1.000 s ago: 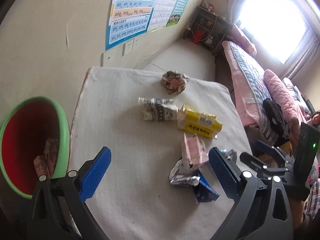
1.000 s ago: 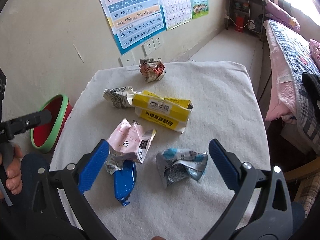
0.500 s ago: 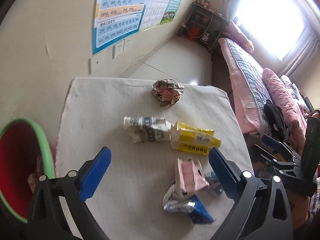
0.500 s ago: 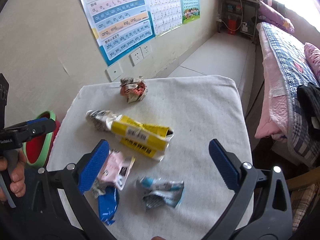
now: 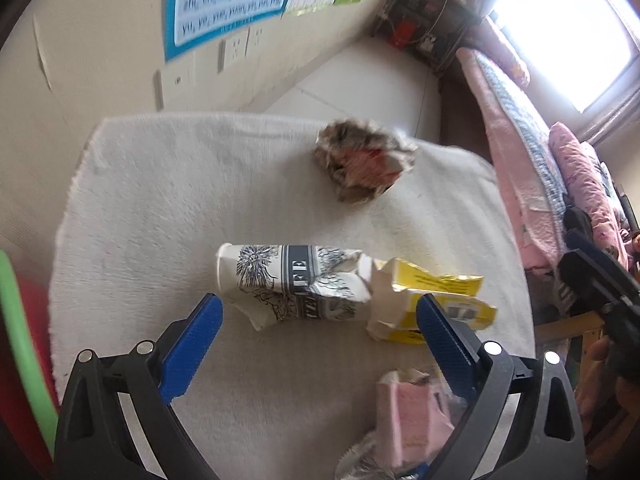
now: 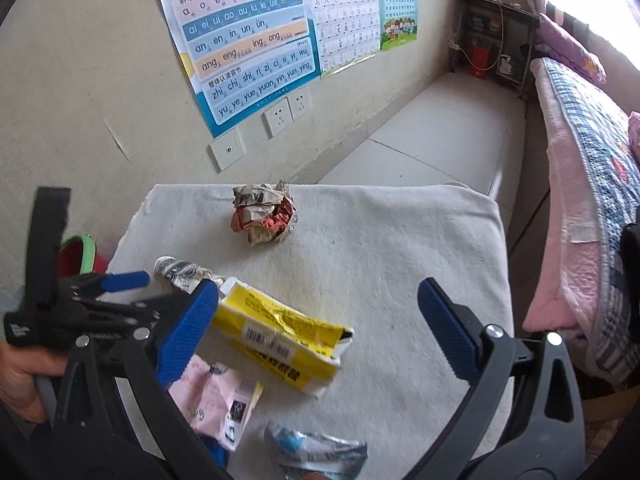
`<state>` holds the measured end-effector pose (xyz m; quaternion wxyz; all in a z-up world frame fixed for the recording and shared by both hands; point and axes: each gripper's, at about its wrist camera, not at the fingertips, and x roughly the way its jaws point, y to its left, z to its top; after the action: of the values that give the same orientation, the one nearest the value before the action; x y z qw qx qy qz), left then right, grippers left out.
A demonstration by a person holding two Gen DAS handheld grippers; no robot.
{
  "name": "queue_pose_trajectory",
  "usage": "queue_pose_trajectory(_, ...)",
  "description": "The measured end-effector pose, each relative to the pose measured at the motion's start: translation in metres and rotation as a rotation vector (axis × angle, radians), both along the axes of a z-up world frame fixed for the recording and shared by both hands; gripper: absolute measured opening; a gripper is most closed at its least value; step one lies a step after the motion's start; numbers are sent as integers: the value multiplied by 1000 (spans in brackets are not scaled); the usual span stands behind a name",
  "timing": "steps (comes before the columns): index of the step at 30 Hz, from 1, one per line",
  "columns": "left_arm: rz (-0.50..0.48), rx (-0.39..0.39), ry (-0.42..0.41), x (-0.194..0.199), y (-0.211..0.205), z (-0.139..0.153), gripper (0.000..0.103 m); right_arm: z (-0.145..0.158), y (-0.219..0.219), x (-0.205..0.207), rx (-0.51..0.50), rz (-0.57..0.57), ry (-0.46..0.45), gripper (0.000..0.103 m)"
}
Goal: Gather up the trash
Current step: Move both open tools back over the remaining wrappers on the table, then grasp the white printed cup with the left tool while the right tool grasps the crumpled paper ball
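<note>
Left gripper [image 5: 319, 320], jaws spread wide, frame centre, aimed to straddle crushed cup [image 5: 294, 282] on bench [image 5: 160, 200]; right gripper [image 6: 318, 328] equally wide above yellow box [image 6: 280, 336].

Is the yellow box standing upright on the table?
No, the yellow box lies flat and crushed on the cloth-covered table, beside the crumpled paper cup.

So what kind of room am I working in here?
Most likely a home bedroom, perhaps a child's: a bed with a pink quilt, pinyin learning posters on the wall, and a cloth-covered table strewn with trash.
</note>
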<state>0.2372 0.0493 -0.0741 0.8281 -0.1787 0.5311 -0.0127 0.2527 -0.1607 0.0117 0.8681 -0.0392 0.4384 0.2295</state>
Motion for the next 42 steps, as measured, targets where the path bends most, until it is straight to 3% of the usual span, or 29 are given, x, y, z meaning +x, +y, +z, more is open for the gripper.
queue_pose_trajectory(2,1,2,11,5,1,-8,87,-4,4,3,0,7,11,98)
queue_pose_trajectory(5,9,-10,33,9,5,-19,69,-10,12,7,-12,26,20,98)
queue_pose_trajectory(8,4,-35,16,9,9,-18,66,-15,18,14,-16,30,30,98)
queue_pose_trajectory(13,17,-9,-3,-1,23,-11,60,-20,35,32,16,28,45,98)
queue_pose_trajectory(19,39,21,-13,-22,50,-3,59,-35,76,52,19,60,59,98)
queue_pose_trajectory(26,59,3,-23,-47,62,1,58,-64,117,80,-67,64,102,98)
queue_pose_trajectory(28,55,5,-24,-54,59,2,58,-70,124,84,-101,68,106,84)
queue_pose_trajectory(29,54,-1,-23,-57,58,0,58,-73,125,86,-94,74,130,57)
queue_pose_trajectory(30,53,-16,-21,-60,58,-1,58,-76,125,86,-98,76,142,50)
queue_pose_trajectory(33,56,-12,-12,-65,57,-3,58,-71,122,81,-98,88,132,44)
queue_pose_trajectory(42,41,13,-51,-73,49,16,58,-36,83,29,-49,86,78,44)
